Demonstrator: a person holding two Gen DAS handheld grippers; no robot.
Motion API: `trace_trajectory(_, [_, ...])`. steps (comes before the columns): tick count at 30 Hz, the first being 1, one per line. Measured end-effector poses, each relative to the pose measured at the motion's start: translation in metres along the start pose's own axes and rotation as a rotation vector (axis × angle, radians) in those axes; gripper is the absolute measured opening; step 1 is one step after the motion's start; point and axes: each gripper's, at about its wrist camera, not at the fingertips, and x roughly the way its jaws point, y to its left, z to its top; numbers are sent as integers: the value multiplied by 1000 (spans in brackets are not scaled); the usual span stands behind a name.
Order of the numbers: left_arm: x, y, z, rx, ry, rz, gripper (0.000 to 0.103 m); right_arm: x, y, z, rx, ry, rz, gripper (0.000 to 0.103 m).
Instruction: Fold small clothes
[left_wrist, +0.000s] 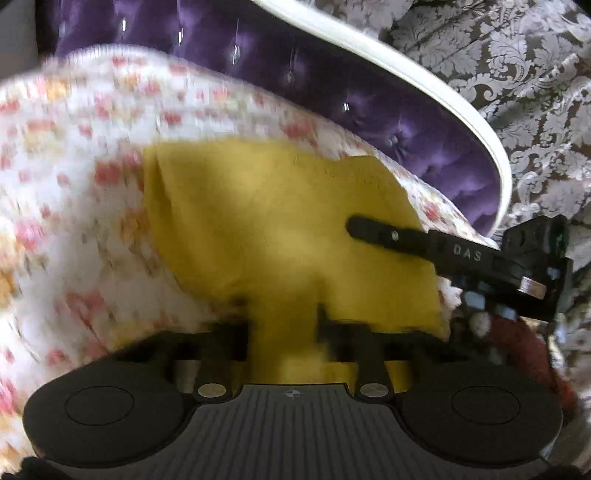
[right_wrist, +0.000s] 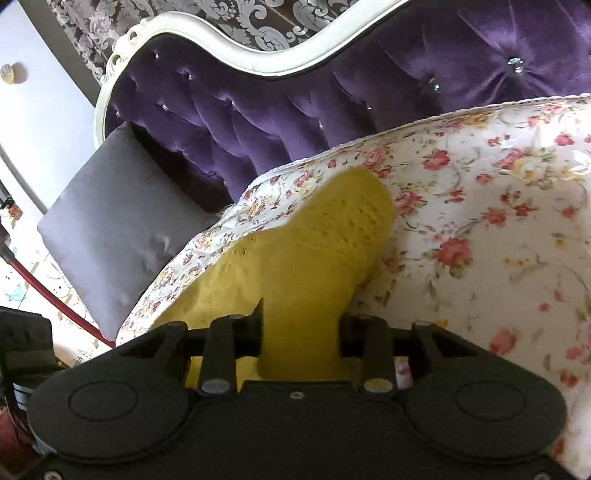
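A small yellow knitted garment (left_wrist: 280, 221) lies on the floral bed cover (left_wrist: 74, 184). In the left wrist view my left gripper (left_wrist: 282, 325) has cloth between its fingers and looks shut on the garment's near edge. My right gripper (left_wrist: 373, 230) reaches in from the right and lies on the garment's right side. In the right wrist view the right gripper (right_wrist: 301, 325) has the yellow garment (right_wrist: 314, 243) bunched between its fingers. The fingertips of both are hidden by the cloth.
A purple tufted headboard (right_wrist: 295, 92) with a white frame (right_wrist: 258, 62) stands behind the bed. A grey cushion (right_wrist: 122, 229) leans at its left. Patterned wallpaper (left_wrist: 517, 74) is behind. The left wrist view is blurred.
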Motion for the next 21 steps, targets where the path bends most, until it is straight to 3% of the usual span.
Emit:
trace_trajectory(3, [-8,-13,-7,50,4,17,18,-9,12,-5,-1,3,-45,42])
trace_trajectory(7, [-27,-23,-24,11,45,-52,18,-35,27,-18,2,39,-95,41])
trace_trajectory(16, [-76,-58,-119,5,151,-132,18,-114,54,-87,27,126,-139,43])
trace_trajectory(19, [-84,-64,-141,17,154,-96,21,-132,65,-106,-23,134,-189,53])
trace_trajectory(21, [-91,-65,-154,49,113,-41,22,-143,71,-117,-78,103,-258,60])
